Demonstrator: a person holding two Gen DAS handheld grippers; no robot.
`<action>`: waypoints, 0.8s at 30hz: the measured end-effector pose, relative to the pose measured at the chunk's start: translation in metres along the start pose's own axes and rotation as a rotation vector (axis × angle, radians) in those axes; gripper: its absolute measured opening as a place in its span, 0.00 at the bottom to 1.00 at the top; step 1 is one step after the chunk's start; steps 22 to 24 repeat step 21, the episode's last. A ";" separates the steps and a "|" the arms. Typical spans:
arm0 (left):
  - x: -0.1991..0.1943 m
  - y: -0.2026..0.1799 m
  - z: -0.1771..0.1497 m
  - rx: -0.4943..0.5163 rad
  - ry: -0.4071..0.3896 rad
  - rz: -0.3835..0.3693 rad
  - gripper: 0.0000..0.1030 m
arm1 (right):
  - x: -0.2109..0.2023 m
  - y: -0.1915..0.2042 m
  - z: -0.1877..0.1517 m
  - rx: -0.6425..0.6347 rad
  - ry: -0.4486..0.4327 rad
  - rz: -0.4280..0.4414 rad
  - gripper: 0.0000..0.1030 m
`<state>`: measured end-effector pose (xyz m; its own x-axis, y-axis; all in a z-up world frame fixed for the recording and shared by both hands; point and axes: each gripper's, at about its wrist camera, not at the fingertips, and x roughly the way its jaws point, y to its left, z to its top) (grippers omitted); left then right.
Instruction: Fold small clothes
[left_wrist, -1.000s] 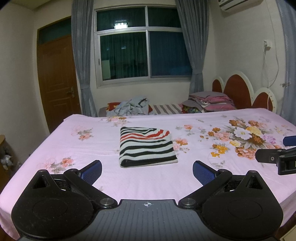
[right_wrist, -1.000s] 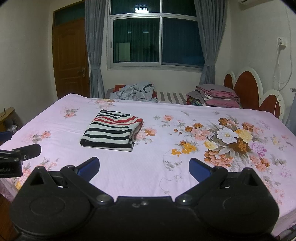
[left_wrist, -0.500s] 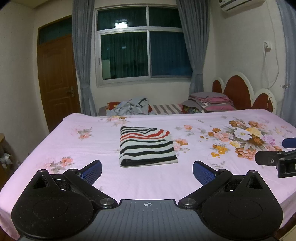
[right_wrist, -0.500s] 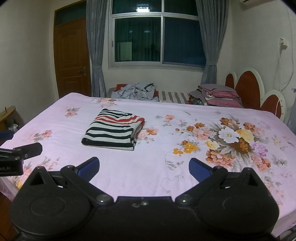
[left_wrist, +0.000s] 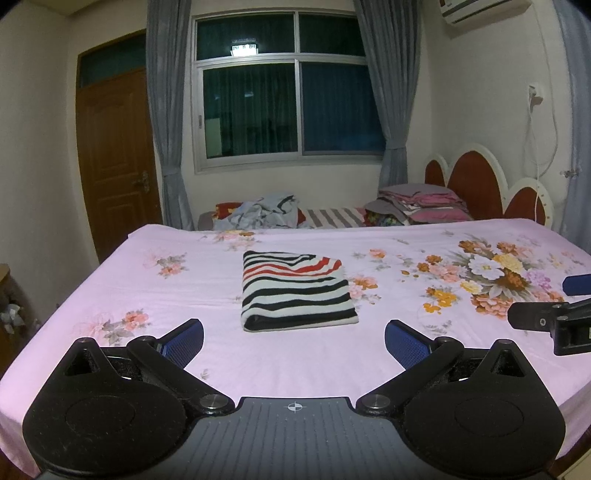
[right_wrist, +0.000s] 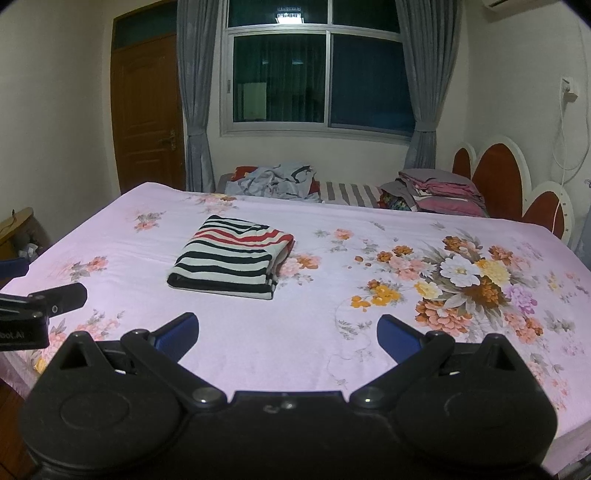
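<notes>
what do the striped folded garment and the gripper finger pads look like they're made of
Striped garment: soft matte knit, probably cotton; its thick folded edges are rounded and slightly sagging.
Left gripper pads: blue, finely textured, likely rubber or grippy plastic, on black hard-plastic fingers. Right gripper looks the same.

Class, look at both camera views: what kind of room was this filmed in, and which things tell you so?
A home bedroom, most likely: a bed under a pink floral sheet, a scalloped headboard, and stacked pillows below a curtained window.
</notes>
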<state>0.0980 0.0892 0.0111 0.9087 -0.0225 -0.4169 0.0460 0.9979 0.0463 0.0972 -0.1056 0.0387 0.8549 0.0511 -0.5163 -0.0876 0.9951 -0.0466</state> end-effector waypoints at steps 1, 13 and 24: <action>0.000 0.001 0.000 -0.002 -0.001 0.001 1.00 | 0.000 0.000 0.000 -0.001 0.001 0.002 1.00; 0.000 0.001 -0.001 0.001 -0.004 0.005 1.00 | 0.000 0.001 0.000 -0.002 0.001 0.004 1.00; 0.001 0.001 0.000 0.001 -0.010 0.006 1.00 | 0.000 0.000 0.000 -0.003 0.001 0.005 1.00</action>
